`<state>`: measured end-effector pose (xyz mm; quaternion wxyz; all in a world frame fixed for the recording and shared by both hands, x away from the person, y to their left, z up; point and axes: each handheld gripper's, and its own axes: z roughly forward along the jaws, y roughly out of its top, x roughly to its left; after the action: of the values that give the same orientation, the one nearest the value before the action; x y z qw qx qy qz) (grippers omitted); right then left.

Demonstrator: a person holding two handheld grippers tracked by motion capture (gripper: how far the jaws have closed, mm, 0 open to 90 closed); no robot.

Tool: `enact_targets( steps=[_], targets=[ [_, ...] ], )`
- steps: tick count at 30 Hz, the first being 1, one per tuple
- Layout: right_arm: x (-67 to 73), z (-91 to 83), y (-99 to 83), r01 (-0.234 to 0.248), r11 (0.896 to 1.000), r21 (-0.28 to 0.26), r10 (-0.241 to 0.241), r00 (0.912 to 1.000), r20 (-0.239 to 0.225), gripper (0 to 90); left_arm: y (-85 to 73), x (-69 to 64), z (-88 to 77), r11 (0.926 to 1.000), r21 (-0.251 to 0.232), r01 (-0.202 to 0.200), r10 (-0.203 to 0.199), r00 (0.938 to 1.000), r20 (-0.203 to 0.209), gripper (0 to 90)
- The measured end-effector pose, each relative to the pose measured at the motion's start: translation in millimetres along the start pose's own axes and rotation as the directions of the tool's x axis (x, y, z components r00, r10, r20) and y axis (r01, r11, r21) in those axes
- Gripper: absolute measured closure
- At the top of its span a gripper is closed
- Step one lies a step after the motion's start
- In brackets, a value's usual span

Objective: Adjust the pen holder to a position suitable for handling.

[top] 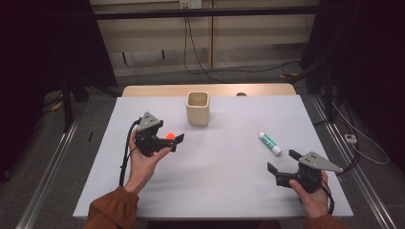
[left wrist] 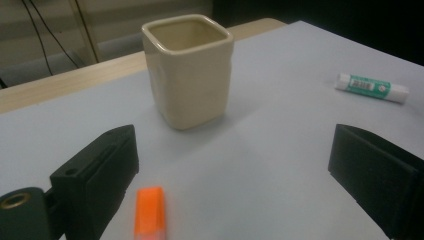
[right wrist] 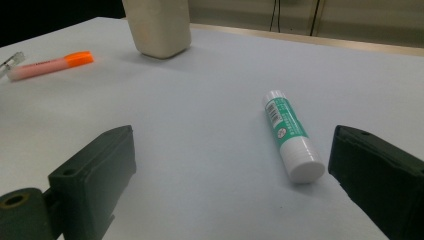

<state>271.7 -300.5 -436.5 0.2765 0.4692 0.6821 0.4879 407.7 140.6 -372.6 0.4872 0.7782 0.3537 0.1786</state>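
Left gripper (top: 175, 141) spread wide, nothing between the jaws yet – hovering low over the grey table cover (top: 224, 167), held up from below by the left hand (top: 143, 162). Orange highlighter (left wrist: 149, 211) lying flat right in the gap, closer to the left-side jaw in the left gripper view, apart from both jaws as far as can be told. Straight ahead of that claw, past the highlighter: cream square cup (left wrist: 189, 70), upright, mouth open to the top. Further off to the front-right of it, glue stick (left wrist: 371, 87) lying on its side.

Right gripper (top: 282, 161) also wide open, gripping nothing, gripped by the right hand (top: 313, 193) near the table's near-right corner. Glue stick lying flat just ahead of it in the right gripper view, white cap end pointing back toward the claw and sitting just beside the right-side jaw – touching or not, can't tell. Cup well ahead and off to the left of this claw, highlighter far out to its left, pale body with the orange cap end pointing toward the cup.

Both claws well apart from each other.
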Motion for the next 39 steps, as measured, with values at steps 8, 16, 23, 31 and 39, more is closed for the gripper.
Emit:
enact_targets(
  steps=[8, 16, 23, 31, 39],
  targets=[
    [0.3, 1.0, -0.1, 0.004, 1.000, 0.006, -0.004, 1.0000, -0.006, 4.7, 19.8, 12.2, 17.5, 0.9998, -0.015, 0.011, -0.012, 0.9994, -0.032, 6.5],
    [-0.9, 1.6, -0.7, 0.001, 1.000, 0.009, -0.001, 1.0000, -0.007, 4.8, 37.4, 23.8, 46.5, 0.9985, -0.026, 0.049, -0.050, 0.9980, -0.039, 10.6],
    [-1.6, 2.4, -0.7, -0.001, 1.000, 0.009, 0.001, 1.0000, -0.002, 5.1, 50.7, 31.8, 67.6, 0.9956, -0.038, 0.086, -0.088, 0.9938, -0.068, 13.1],
    [-1.1, 1.7, -1.2, -0.002, 1.000, 0.011, 0.003, 0.9999, -0.010, 4.9, 63.1, 40.3, 96.6, 0.9907, 0.033, 0.132, -0.129, 0.9888, -0.074, 24.6],
    [-2.2, 1.3, -1.6, -0.002, 1.000, 0.013, 0.002, 1.0000, -0.009, 4.9, 66.3, 47.8, 120.2, 0.9855, 0.087, 0.146, -0.134, 0.9830, -0.125, 32.8]
  ],
)
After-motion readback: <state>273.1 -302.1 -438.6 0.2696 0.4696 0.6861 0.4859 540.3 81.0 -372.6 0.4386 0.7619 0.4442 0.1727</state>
